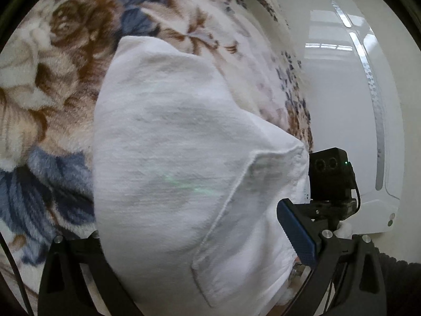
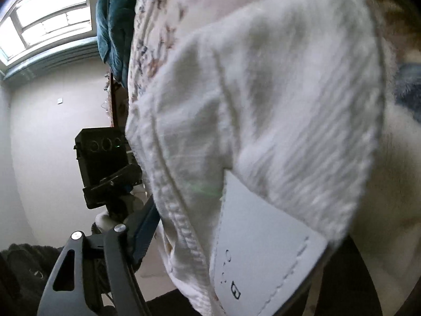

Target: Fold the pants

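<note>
A home bedroom: a plush fleece blanket with brown roses and blue leaves (image 1: 52, 84) covers the bed. Beyond the blanket's far edge are a glossy white cabinet (image 1: 342, 92) and a daylit window (image 2: 47, 18).

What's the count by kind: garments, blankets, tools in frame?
White pants: 1
Floral blanket: 1
Tools: 2, left tool and right tool, both with the pants between their fingers
Total: 4

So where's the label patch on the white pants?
Right wrist view, low right: the label patch sits on the white pants, beside the waistband seam.
</note>
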Demonstrator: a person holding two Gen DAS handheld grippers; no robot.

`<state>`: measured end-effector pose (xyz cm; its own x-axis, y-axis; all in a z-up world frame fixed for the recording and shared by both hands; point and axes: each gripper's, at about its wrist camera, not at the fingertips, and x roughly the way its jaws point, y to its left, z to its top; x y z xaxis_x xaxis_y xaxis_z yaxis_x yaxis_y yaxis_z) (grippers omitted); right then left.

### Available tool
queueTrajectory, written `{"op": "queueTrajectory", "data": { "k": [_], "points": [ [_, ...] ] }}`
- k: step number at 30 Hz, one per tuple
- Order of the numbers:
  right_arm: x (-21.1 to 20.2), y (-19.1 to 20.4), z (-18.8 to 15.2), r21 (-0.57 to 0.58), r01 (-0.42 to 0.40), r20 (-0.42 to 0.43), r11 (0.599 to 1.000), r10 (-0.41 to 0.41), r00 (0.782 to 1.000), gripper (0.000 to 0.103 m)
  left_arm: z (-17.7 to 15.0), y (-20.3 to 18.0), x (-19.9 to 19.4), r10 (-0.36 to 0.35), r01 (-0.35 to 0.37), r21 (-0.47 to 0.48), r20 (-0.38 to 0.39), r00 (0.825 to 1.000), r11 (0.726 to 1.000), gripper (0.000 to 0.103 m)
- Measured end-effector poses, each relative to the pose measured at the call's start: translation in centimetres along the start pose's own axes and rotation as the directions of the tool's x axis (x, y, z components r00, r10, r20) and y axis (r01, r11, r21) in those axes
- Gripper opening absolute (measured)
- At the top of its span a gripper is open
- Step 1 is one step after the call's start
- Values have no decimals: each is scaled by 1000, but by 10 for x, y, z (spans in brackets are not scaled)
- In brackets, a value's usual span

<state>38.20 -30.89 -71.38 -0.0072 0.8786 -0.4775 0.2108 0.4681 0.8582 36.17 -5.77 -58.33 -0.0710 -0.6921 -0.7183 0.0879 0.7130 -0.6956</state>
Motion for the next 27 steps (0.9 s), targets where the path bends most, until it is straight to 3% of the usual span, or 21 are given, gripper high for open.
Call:
{"op": "queueTrajectory", "data": {
  "k": [9,15,21,27],
  "points": [
    [-10,40,-17,-13,-21,71,1000,21,997,69,9,-19,-41,3,-4,53,15,1000,999,100],
    [-24,78,-2,-33,-52,124,998,55,991,69,38,-41,-78,26,-29,95,30,999,995,100],
    [-66,129,45,-89,-57,151,994,70,986,69,106,-86,-118,59,-70,139,83,995,988,100],
    [-119,192,118,-167,-28,171,986,57,984,69,192,-138,-145,58,-84,168,151,987,982,100]
  ]
}}
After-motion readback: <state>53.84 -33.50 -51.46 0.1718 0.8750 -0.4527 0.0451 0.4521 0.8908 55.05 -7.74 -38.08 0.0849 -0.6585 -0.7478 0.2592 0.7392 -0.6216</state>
